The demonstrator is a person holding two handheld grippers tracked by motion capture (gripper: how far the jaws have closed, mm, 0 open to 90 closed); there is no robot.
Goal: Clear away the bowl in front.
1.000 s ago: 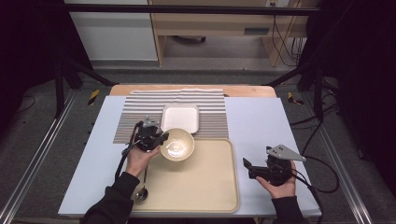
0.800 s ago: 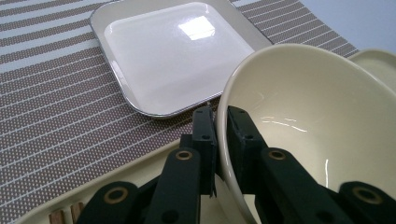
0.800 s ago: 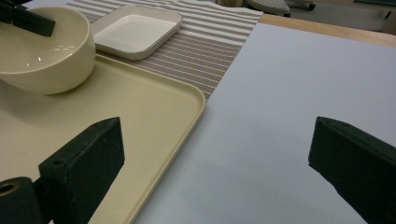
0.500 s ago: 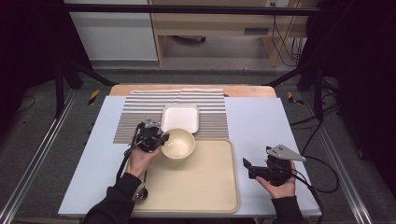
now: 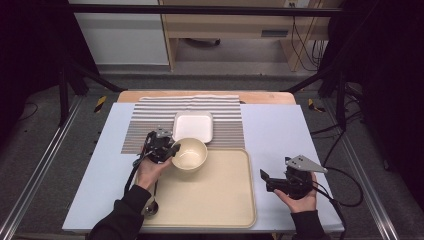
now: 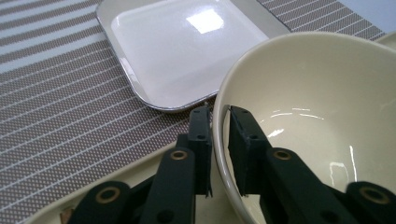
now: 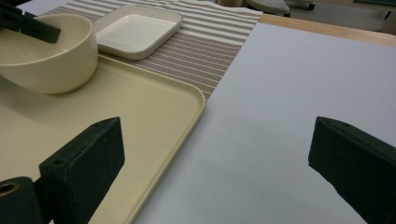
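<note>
A cream bowl (image 5: pixel 190 153) is at the far left corner of the beige tray (image 5: pixel 210 205). My left gripper (image 5: pixel 172 149) is shut on the bowl's left rim, one jaw inside and one outside. The left gripper view shows this grip (image 6: pixel 218 114) on the bowl (image 6: pixel 322 88) up close. From the right gripper view the bowl (image 7: pixel 51 56) looks slightly tilted over the tray (image 7: pixel 121 116); I cannot tell whether it touches. My right gripper (image 5: pixel 264 179) is held open just right of the tray, over the pale blue table cover, with nothing between its jaws (image 7: pixel 217 140).
A white square plate (image 5: pixel 193 126) lies on a striped mat (image 5: pixel 145 127) just behind the bowl. A metal spoon (image 5: pixel 151 207) lies by the tray's near left corner, under the left forearm. Bare table cover (image 5: pixel 272 130) lies right of the mat.
</note>
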